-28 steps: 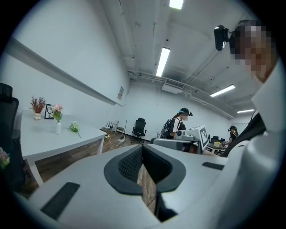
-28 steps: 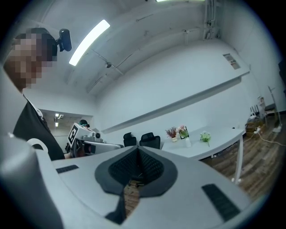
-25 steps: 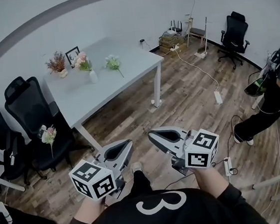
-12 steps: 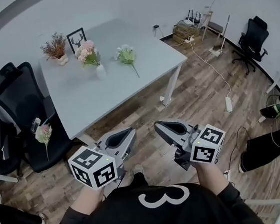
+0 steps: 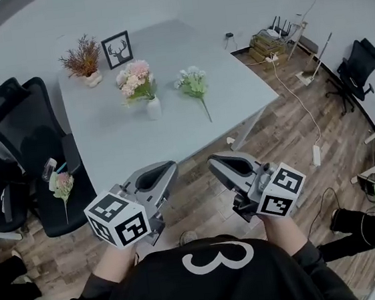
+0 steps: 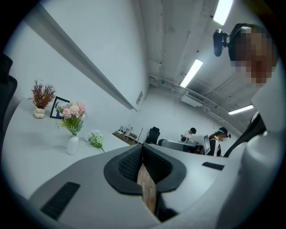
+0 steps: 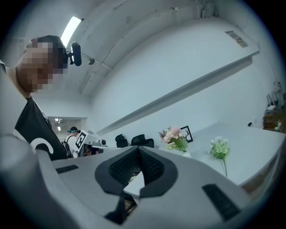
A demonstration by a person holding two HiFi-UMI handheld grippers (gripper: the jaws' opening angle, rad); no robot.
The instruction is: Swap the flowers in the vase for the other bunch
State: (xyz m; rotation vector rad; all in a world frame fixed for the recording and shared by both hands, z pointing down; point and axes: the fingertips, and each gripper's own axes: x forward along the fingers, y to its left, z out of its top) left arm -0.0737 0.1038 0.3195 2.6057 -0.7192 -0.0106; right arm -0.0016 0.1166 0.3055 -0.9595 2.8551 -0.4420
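Observation:
A small white vase (image 5: 153, 107) stands on the pale grey table (image 5: 236, 100) with a bunch of pink flowers (image 5: 134, 78) in it. Just right of it a white-and-green bunch (image 5: 193, 83) lies flat on the tabletop. My left gripper (image 5: 168, 166) and right gripper (image 5: 214, 160) are side by side over the wooden floor, short of the table's near edge. Both are shut and hold nothing. In the left gripper view the vase (image 6: 72, 145) and the loose bunch (image 6: 95, 138) lie beyond the left gripper (image 6: 142, 147). The right gripper (image 7: 138, 150) points at the pink flowers (image 7: 175, 136) and the loose bunch (image 7: 219, 150).
A dried plant in a pot (image 5: 83, 57) and a framed deer picture (image 5: 117, 50) stand at the table's far side. Black office chairs (image 5: 24, 131) line the left; a third bunch (image 5: 62, 187) lies on one seat. Cables and a power strip (image 5: 316, 155) cross the floor at right.
The table and its flowers have come much nearer and lower in the head view. Both grippers travelled along with the person toward the table and stayed shut.

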